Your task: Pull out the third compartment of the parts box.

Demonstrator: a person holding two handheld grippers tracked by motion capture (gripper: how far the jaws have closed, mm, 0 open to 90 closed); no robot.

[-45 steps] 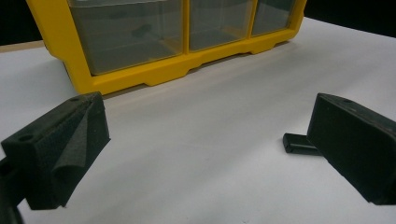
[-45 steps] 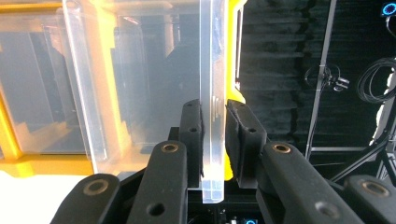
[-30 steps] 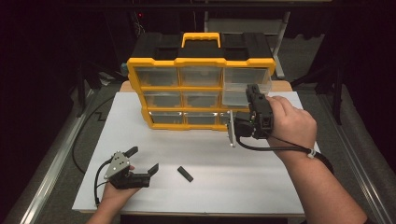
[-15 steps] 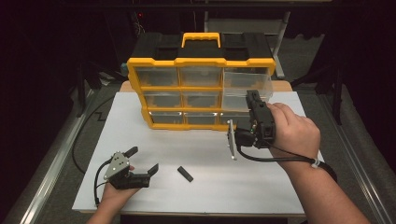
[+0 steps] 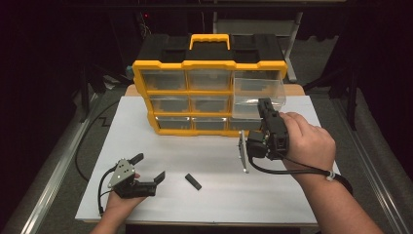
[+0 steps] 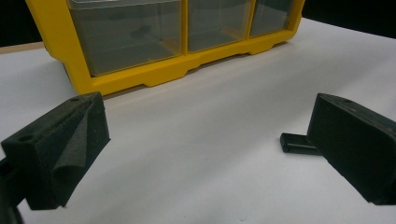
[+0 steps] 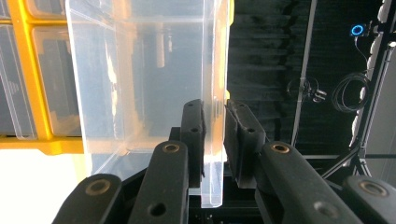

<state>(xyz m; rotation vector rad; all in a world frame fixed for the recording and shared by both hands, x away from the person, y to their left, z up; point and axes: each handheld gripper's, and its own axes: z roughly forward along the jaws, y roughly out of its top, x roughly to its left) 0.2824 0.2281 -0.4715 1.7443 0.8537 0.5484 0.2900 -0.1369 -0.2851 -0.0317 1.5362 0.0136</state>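
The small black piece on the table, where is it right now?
In the high view the small black piece lies on the white table, just right of the left gripper, nearer than the yellow organizer.

You find no text, label, brand, number or sign to read anywhere here: the yellow organizer [image 5: 209, 68], its clear drawers and the white tabletop [image 5: 204, 161] all show plain, unmarked surfaces to you.

Yellow organizer [image 5: 195, 97] blocks the surface's [image 5: 219, 195] far edge; its clear drawer [image 5: 258, 97] juts out toward the right, clamped in the right gripper [image 5: 265, 114]. Small black part [image 5: 193, 181] lies mid-front. Left gripper [image 5: 146, 168] sits at the near-left corner, jaws apart. Front-centre and near-right corner open.
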